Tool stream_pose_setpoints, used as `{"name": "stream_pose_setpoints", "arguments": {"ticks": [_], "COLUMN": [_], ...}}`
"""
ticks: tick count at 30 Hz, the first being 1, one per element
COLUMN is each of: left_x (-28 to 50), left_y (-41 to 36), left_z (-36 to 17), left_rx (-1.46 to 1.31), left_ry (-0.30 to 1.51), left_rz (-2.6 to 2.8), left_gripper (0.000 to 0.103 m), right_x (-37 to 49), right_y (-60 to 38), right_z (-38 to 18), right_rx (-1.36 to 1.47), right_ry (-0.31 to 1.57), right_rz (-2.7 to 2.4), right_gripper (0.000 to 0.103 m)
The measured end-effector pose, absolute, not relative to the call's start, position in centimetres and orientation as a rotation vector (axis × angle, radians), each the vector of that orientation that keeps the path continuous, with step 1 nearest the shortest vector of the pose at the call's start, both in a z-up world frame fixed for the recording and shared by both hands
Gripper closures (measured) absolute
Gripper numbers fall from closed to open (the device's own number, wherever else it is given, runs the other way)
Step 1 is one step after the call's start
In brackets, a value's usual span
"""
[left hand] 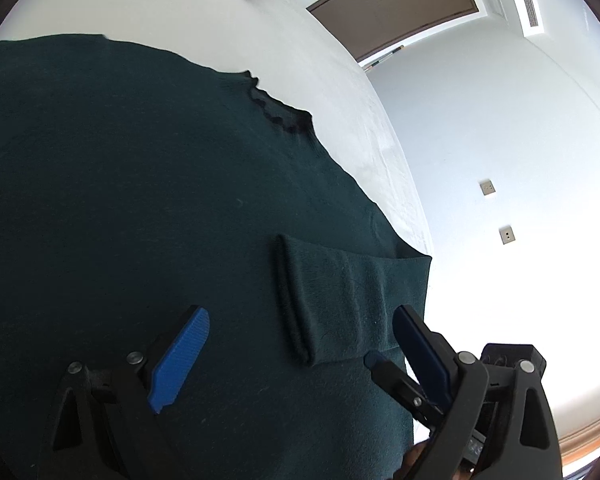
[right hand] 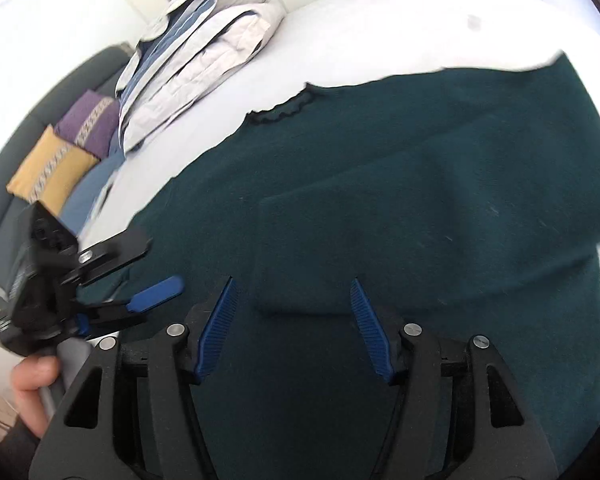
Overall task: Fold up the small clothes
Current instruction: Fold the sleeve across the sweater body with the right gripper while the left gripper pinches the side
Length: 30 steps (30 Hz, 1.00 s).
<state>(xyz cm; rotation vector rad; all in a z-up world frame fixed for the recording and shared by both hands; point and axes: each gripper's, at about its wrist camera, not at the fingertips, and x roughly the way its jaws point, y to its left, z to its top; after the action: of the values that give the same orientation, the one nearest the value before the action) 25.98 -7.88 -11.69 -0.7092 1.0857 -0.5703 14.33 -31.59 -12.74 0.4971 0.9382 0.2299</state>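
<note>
A dark green knit sweater [left hand: 140, 208] lies flat on a white bed [left hand: 204, 12], frilled collar [left hand: 280, 108] at the far edge. One sleeve [left hand: 340, 304] is folded across the body, cuff toward the middle. My left gripper [left hand: 300, 320] is open just above that sleeve, holding nothing. In the right wrist view the sweater [right hand: 420, 168] fills the frame with the folded sleeve [right hand: 320, 248] ahead. My right gripper [right hand: 292, 292] is open and empty over it. The left gripper [right hand: 140, 280] shows at the sweater's left edge, a hand [right hand: 32, 380] holding it.
A stack of folded pale and blue clothes [right hand: 196, 56] sits on the bed's far left. A dark sofa with purple [right hand: 88, 120] and yellow [right hand: 48, 172] cushions stands beside the bed. A brown door [left hand: 396, 4] and white wall lie beyond the bed's right edge.
</note>
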Motion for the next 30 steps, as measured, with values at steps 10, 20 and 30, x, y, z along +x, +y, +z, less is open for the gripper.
{"name": "stream_pose_setpoints", "arguments": {"ticks": [10, 20, 30], "left_x": [30.7, 30.9, 32.2], "left_y": [-13.5, -8.8, -4.3], "left_z": [-13.3, -8.7, -11.2], "left_rx": [-0.531, -0.409, -0.421], "left_ry": [1.181, 0.974, 0.920], "left_rz": [-0.511, -0.465, -0.361], "left_gripper": [0.092, 0.094, 0.094], "right_x": [9.2, 9.3, 17.0], "right_y": [-39.4, -46.3, -53.3], "right_z": [-12.3, -10.8, -10.6], "right_rx": [0.737, 0.799, 0.768], "right_ry": [0.834, 0.770, 0.777], "right_rz": [0.162, 0.061, -0.128], "right_gripper": [0.045, 0.045, 0.045]}}
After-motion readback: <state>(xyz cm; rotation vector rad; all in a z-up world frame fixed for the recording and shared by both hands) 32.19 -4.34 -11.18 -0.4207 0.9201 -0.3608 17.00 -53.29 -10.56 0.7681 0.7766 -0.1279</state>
